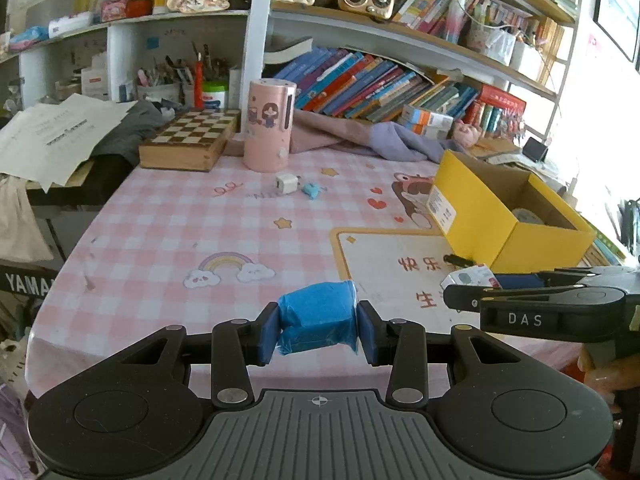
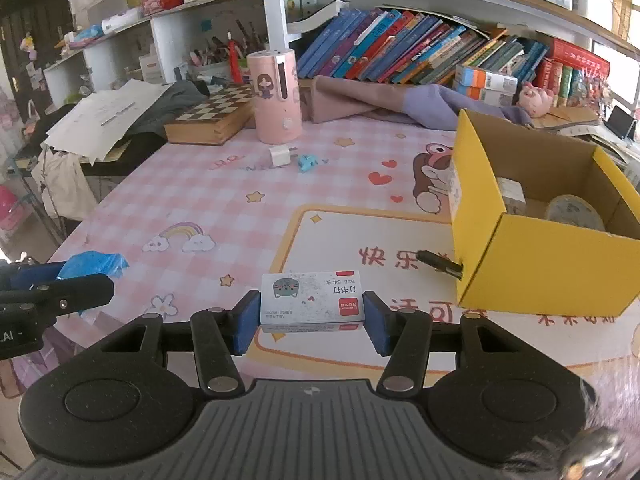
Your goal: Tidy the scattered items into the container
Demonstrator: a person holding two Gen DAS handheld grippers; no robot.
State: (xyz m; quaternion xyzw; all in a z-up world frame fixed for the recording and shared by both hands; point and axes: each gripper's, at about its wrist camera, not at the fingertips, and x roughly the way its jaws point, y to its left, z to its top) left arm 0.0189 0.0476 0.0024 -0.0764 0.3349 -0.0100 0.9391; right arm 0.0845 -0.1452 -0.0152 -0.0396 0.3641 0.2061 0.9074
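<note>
My left gripper (image 1: 318, 330) is shut on a blue plastic packet (image 1: 318, 320) near the table's front edge. My right gripper (image 2: 312, 322) is shut on a small white staple box (image 2: 311, 300) with a cat picture. The yellow cardboard box (image 1: 480, 216) stands open at the right; in the right wrist view (image 2: 540, 264) it holds a tape roll (image 2: 574, 210) and a small white box (image 2: 512, 196). A white charger plug (image 2: 280, 155), a small blue toy (image 2: 306, 163) and a dark pen-like item (image 2: 438, 263) lie on the pink tablecloth.
A pink cylinder humidifier (image 1: 269, 126) and a wooden chess box (image 1: 188, 140) stand at the back. Folded cloths (image 2: 400, 104) lie under the bookshelf. Papers (image 1: 52, 136) hang over the left edge. The right gripper's side (image 1: 540, 308) shows in the left wrist view.
</note>
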